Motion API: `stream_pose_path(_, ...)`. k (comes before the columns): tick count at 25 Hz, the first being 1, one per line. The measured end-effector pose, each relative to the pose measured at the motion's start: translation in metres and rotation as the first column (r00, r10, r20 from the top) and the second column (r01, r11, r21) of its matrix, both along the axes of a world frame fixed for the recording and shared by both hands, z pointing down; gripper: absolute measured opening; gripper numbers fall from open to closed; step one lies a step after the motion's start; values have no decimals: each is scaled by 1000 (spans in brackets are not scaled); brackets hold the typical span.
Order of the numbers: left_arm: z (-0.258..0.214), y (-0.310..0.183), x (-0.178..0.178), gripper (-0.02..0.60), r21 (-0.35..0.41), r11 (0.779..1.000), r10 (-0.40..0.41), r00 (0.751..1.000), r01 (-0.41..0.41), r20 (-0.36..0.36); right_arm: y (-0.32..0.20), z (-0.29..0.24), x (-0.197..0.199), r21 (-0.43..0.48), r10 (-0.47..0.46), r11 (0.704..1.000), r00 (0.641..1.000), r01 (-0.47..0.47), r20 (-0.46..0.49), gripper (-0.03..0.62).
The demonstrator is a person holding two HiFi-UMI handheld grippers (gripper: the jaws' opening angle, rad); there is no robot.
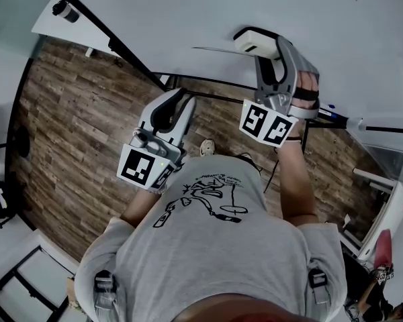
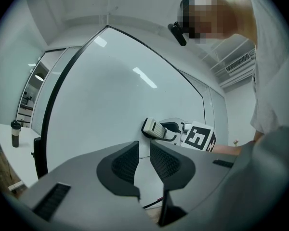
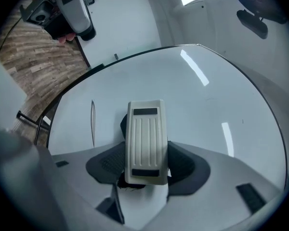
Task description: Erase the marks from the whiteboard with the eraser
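Eraser [image 3: 144, 141] looks light, stiff-backed; right gripper [image 3: 144, 165] clamps its long sides, mark [image 3: 92, 124] at its nine o'clock; left gripper [image 2: 144, 153] stands narrowly parted, empty.

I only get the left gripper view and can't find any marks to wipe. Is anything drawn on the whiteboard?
Observer: Yes. The right gripper view shows one thin dark line on the whiteboard.
Operator: Is it near the eraser?
Observer: It is beside the eraser, on that view's left, not touching it.
Operator: Is my left claw on the board?
Observer: No. In the head view the left claw hangs over the wooden floor, short of the board.
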State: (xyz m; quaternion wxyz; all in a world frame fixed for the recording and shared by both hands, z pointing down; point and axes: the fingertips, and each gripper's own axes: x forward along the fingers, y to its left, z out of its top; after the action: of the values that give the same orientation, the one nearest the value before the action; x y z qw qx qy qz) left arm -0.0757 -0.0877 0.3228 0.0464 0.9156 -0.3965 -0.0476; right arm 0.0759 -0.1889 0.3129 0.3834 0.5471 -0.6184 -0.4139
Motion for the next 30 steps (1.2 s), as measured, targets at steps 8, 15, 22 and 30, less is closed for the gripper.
stream_pose_path(8, 1, -14, 0, 81, -1, 1000, 5, 1000, -5, -1, -1, 5, -2, 30, -7, 1000, 999, 8, -37, 259)
stream_pose_path(15, 3, -21, 0, 83, -6, 1000, 3, 1000, -3, -4, -3, 20, -7, 16, -4, 1000, 996, 5, -91, 259)
stream_pose_path(22, 4, -20, -2, 83, -9, 1000, -7, 1000, 7, -1, -4, 23, -8, 65, 14, 998, 995, -8, -94, 255)
stream_pose_path(30, 4, -19, -4, 81, -11, 1000, -12, 1000, 12, 0, -2, 25, -11, 105, 16, 994, 996, -6, -90, 249)
